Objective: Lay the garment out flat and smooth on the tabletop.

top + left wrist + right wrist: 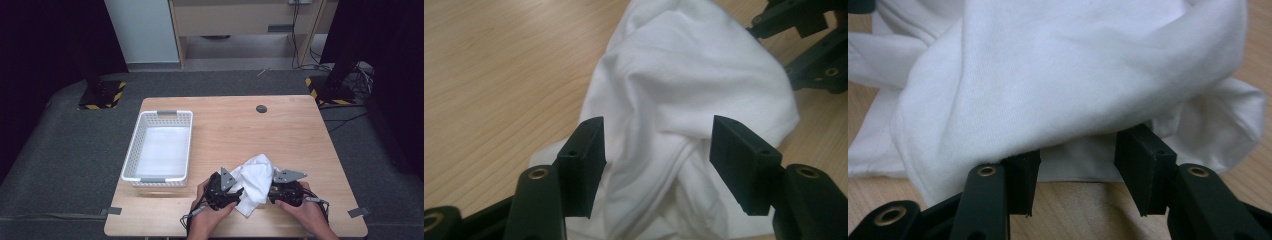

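With the white cloth (255, 182) bunched at the lower centre of the worktop (295, 140), each released hand-held gripper, left (231, 192) and right (272, 189), needs a firm edge before clenching.

Hidden and cropped parts

The white cloth (1058, 75) drapes over the right tongs (1075, 170), hiding the pad tips; the picture's top edge crops it.

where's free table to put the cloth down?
Bare wood between the white basket and the table's right edge, from the dark disc toward the cloth. Crowded at the near edge: both tongs flank the cloth. The basket is empty too.
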